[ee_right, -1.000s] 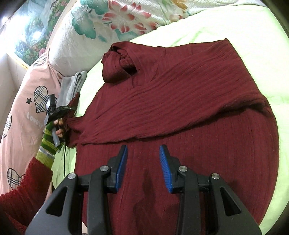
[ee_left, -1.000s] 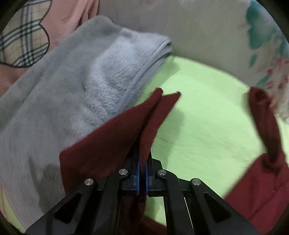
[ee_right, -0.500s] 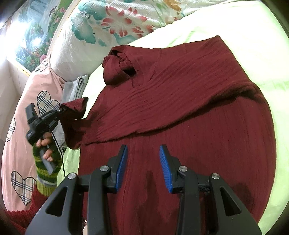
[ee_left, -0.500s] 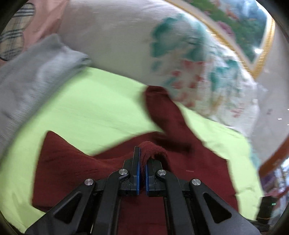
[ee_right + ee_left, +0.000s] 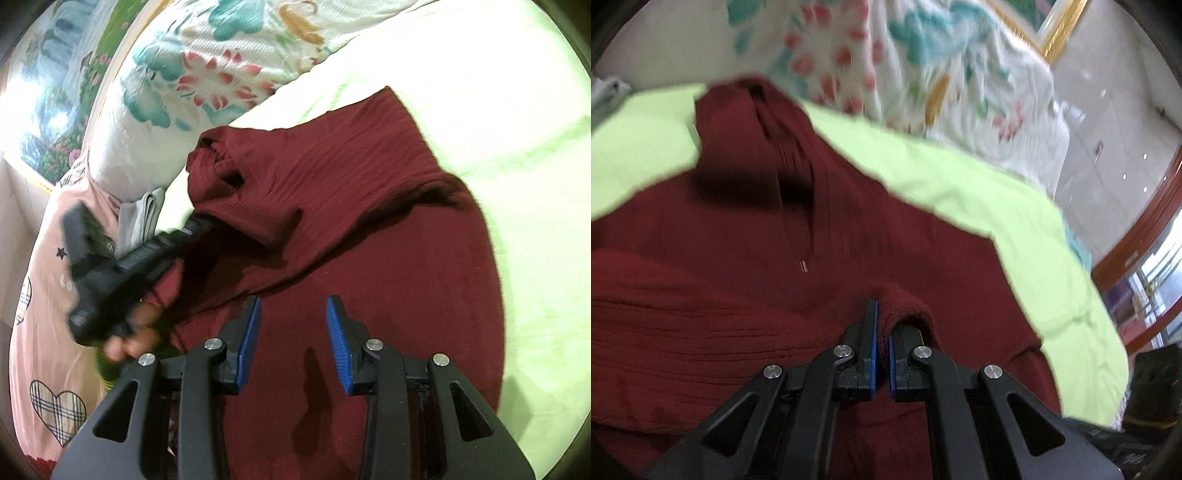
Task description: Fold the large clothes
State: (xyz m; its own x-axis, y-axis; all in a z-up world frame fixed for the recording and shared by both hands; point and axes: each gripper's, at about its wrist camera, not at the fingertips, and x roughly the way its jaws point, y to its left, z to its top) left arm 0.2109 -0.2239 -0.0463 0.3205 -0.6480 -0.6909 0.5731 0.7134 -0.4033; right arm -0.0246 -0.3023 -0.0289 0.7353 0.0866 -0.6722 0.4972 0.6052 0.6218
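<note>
Sweater: a big dark red sweater (image 5: 388, 266) lies spread out on the green bed sheet (image 5: 524, 155). It has thin ribs in the knit. Its neck end points toward the pillows.
Folded part: one side of the sweater is pulled over onto the middle, so there are two layers there with a dark shadow under the top edge.
Collar: the neck part (image 5: 753, 122) is bunched up near the flowered pillow.
Left gripper: the left gripper (image 5: 882, 343) has its two blue pads pressed close together, with a fold of the red cloth pinched between them. A small hump of cloth sticks up over the right pad. In the right wrist view the tool is blurry, and it reaches over the left side of the sweater.
Left hand: the left hand (image 5: 129, 336) grips the black handle of that tool.
Right gripper: the right gripper (image 5: 293, 343) has its blue pads wide apart and holds nothing. It hangs over the bottom part of the sweater.
Flowered pillow: a white pillow (image 5: 207, 85) with red and teal flowers sits at the top of the bed.
Pink bedding: pink cloth with plaid hearts (image 5: 48, 376) lies to the left of the sweater.
Gray cloth: a folded gray cloth (image 5: 142, 218) sits between the pink cloth and the flowered pillow.
</note>
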